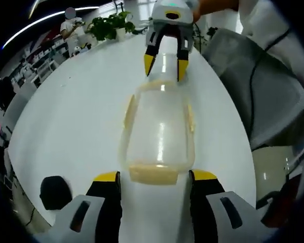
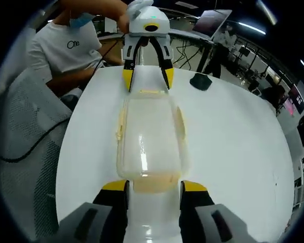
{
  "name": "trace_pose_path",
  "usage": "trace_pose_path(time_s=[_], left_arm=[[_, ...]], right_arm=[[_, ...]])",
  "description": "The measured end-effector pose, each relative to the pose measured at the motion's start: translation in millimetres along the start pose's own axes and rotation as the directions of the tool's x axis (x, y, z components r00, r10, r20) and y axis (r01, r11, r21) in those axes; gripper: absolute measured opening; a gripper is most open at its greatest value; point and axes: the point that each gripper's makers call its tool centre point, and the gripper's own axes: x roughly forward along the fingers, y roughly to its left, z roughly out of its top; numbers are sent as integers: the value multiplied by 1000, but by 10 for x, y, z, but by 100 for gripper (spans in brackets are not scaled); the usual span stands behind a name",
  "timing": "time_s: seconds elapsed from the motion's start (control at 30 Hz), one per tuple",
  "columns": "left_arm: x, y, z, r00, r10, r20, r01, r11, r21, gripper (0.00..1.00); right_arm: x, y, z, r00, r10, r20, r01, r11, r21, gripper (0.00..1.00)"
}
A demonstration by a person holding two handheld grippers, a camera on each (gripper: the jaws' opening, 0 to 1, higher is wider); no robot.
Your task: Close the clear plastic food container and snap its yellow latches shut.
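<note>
- The left gripper view is looking from one short end of the container, close and slightly from above, facing along its length toward the right gripper at the far end.
- The right gripper view is looking from the opposite short end of the container, equally near, facing the left gripper beyond it.
- Both views are sharing the container and the white table under it, seen from opposite ends.

An open-plan office: white worktop, mesh chair, laptop, potted plant, ceiling strip lights.
</note>
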Motion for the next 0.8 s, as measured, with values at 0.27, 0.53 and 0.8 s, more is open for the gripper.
trace_pose_path(time_s=[0.27, 0.53, 0.8], left_arm=[[32, 34, -53, 1000, -17, -18, 17, 1000, 12, 48], [62, -26, -71, 998, -56, -25, 57, 998, 31, 41], [105, -103, -75, 995, -84, -45, 86, 995, 49, 38]], right_arm=[[67, 3, -87, 998, 27, -49, -29, 999, -40, 40], [113, -12, -76, 998, 39, -51, -41, 999, -33, 39], [152, -2, -86, 995, 71, -68, -75, 995, -61, 37]])
